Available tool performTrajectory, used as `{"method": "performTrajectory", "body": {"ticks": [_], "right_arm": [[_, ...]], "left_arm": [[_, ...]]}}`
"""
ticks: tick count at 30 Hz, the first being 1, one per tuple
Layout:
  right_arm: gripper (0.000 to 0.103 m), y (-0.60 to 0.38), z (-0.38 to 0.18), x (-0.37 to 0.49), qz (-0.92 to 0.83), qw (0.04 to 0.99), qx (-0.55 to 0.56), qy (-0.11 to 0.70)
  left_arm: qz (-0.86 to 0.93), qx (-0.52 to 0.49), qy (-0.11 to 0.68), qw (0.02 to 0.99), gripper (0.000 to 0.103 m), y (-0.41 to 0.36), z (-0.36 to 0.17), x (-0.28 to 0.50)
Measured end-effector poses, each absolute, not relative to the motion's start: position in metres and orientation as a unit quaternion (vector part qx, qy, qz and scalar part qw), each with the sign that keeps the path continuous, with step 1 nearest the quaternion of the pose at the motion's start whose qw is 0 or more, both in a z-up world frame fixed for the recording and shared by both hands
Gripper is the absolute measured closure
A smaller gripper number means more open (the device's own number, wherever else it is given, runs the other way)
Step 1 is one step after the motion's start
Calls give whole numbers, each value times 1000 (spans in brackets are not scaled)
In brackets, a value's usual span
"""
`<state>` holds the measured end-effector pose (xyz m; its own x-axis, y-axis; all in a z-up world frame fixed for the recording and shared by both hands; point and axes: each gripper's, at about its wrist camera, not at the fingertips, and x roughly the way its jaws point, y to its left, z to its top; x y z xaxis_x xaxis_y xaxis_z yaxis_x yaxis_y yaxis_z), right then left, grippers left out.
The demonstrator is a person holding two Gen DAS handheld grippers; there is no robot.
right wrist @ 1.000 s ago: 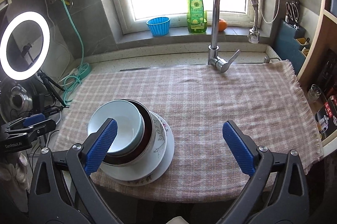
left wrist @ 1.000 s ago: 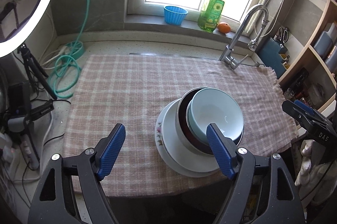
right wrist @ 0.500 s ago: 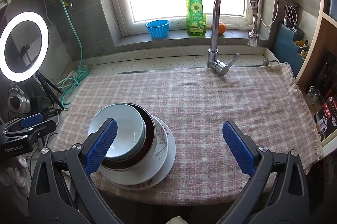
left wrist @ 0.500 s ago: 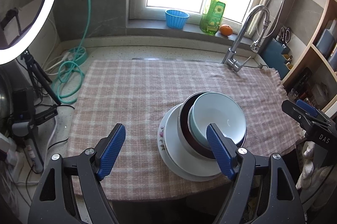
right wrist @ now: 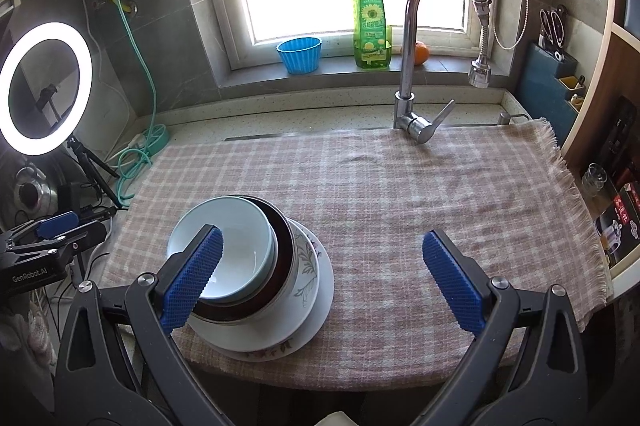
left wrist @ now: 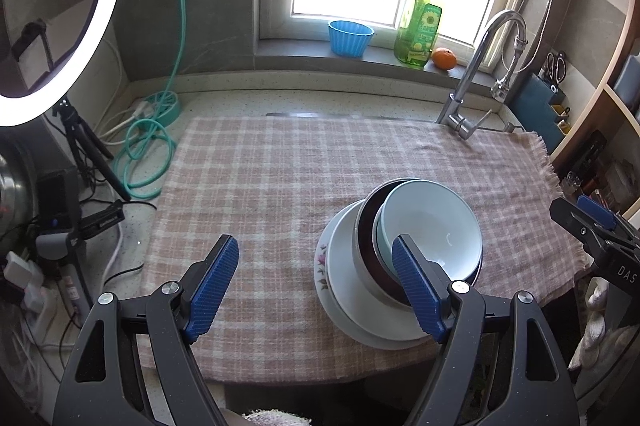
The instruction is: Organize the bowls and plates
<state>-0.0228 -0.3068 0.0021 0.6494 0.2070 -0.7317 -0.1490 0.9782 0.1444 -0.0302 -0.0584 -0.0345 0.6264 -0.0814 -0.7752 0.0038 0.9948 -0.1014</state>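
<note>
A stack of dishes stands near the front edge of the checked cloth. A pale blue bowl sits in a dark-lined bowl, on a flowered white plate. In the right wrist view the pale blue bowl, dark-lined bowl and plate lie at the lower left. My left gripper is open and empty, above the cloth left of the stack. My right gripper is open and empty, right of the stack.
A tap stands at the back of the cloth. A blue cup, a green soap bottle and an orange sit on the sill. A ring light and cables stand left; shelves right.
Both grippers have pulled back and up a little from the stack, so more of the cloth and room shows. The dishes have not moved. Both stay open.
</note>
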Motion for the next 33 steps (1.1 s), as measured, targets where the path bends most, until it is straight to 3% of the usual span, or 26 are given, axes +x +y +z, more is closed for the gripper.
{"method": "performTrajectory", "body": {"ticks": [33], "right_arm": [[1,-306,-3,-11,104,907,14,408]], "left_arm": [[-31,-54,448,892,24,-63,-39,-18]]}}
